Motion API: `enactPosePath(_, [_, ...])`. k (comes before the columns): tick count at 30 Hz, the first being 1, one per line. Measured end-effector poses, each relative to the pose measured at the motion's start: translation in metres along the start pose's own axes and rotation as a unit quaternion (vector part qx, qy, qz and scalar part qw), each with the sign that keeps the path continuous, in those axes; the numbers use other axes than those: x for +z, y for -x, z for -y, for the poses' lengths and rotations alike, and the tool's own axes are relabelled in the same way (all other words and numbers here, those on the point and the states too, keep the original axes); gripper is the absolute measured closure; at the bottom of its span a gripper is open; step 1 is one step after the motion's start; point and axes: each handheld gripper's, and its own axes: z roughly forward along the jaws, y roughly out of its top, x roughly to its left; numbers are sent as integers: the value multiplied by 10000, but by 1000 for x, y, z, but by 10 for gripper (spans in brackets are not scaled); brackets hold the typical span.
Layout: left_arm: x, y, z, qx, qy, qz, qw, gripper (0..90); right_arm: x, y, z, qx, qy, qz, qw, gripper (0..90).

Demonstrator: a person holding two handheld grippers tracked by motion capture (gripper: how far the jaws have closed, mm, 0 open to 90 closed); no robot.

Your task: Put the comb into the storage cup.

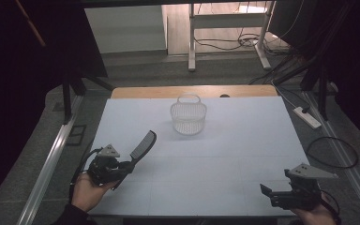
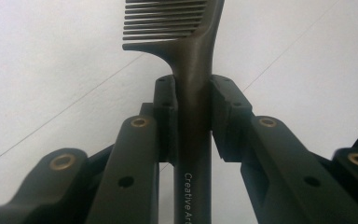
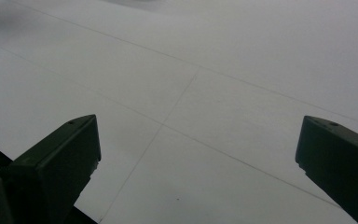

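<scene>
Your left gripper (image 1: 127,165) clamps the handle of a dark, fine-toothed comb (image 1: 143,145), which angles up over the white table's (image 1: 243,140) near-left part, toothed end toward the basket (image 1: 188,116). Your right gripper (image 1: 266,191) rests low at the near-right edge, jaws wide apart with nothing between them.

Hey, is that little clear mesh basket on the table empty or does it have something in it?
Empty: the clear plastic mesh basket stands upright and nothing shows through its see-through walls.

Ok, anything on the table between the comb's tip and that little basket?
Nothing. In the high view the comb, clamped in the left gripper, points toward the basket, and the stretch of white table between them is bare.
</scene>
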Motion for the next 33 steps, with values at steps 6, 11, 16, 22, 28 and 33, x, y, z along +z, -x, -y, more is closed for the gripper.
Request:
enactPosePath(6, [0,8,-3,7,157,72,9999,729,0,0,-3,-59,134,-92,9999,2])
enactPosePath(11, [0,12,-6,30,223,121,9997,729,-1,0,-8,-100,317,-246,9991,0])
enactPosePath(16, [0,15,-8,34,269,140,9995,729,0,0,-12,-101,424,-362,9984,0])
enactPosePath(22, [0,19,-9,27,349,164,9993,729,2,-2,-18,-183,484,-583,9970,0])
enactPosePath(28, [2,23,-12,31,372,192,9991,729,7,-7,-25,-294,487,-729,9957,0])
enactPosePath(33, [2,26,-13,20,445,227,9987,729,11,-9,-33,-269,532,-892,9942,0])
